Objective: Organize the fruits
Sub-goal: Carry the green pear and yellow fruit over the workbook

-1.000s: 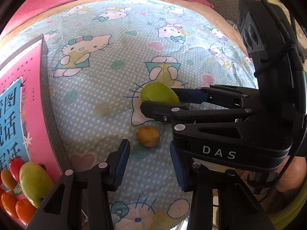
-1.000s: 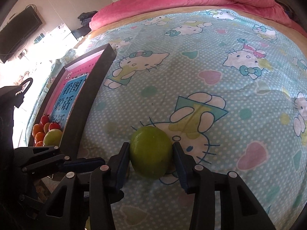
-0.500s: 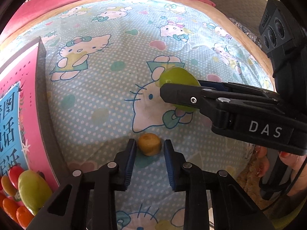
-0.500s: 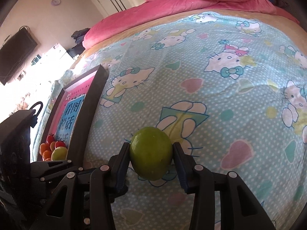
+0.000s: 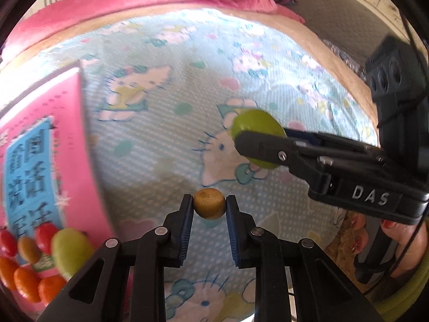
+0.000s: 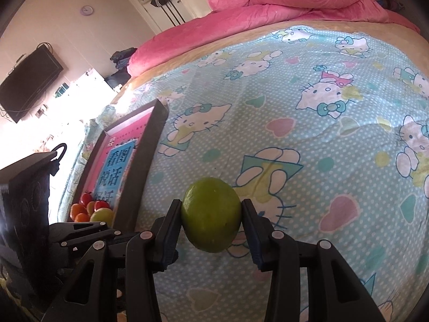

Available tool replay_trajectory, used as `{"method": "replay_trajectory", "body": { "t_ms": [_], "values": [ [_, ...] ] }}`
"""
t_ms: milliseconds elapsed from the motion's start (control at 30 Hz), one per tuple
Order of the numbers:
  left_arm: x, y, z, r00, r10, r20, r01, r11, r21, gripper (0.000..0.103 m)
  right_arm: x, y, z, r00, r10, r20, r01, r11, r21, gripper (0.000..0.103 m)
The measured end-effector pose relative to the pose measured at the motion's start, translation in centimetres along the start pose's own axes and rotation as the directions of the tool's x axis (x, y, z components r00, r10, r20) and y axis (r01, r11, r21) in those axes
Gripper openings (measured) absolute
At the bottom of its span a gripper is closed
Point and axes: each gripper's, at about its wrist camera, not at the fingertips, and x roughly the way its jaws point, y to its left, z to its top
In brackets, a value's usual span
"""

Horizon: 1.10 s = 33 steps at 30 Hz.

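My left gripper (image 5: 209, 206) is shut on a small brown round fruit (image 5: 209, 203), lifted just off the cartoon-print sheet. My right gripper (image 6: 211, 216) is shut on a large green fruit (image 6: 211, 213), held above the bed. In the left wrist view the right gripper (image 5: 242, 139) reaches in from the right with that green fruit (image 5: 256, 127). A pink box with a dark rim (image 5: 45, 145) lies at the left; several red, orange and green fruits (image 5: 40, 257) sit at its near end. The same box (image 6: 126, 158) shows at the left in the right wrist view.
A pink quilt (image 6: 281, 2) is heaped along the far edge of the bed. A hand (image 5: 396, 244) holds the right gripper's handle at the bed's right edge. A dark screen (image 6: 26, 80) hangs on the left wall, beyond the bed.
The left gripper closed on the small brown fruit and raised it off the sheet. The right gripper has risen with the green fruit still in it.
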Motion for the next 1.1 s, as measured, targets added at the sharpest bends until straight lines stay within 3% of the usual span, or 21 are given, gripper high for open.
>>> {"method": "replay_trajectory", "body": {
  "t_ms": [367, 767, 1100],
  "values": [
    [-6.5, 6.7, -1.7, 0.991, 0.11, 0.078, -0.097, 0.983, -0.156, 0.025, -1.2, 5.2, -0.5, 0.996, 0.077, 0.036, -0.072, 0.991, -0.113, 0.045],
    [-11.7, 14.8, -4.6, 0.965, 0.235, 0.116, -0.18, 0.915, -0.362, 0.025, -0.1, 12.7, -1.7, 0.987, 0.161, -0.008, -0.158, 0.956, -0.247, 0.045],
    [-12.4, 17.2, -6.0, 0.95, 0.295, 0.105, -0.23, 0.885, -0.405, 0.025, 1.7, 18.0, -2.3, 0.98, 0.193, -0.051, -0.199, 0.922, -0.332, 0.045]
  ]
}}
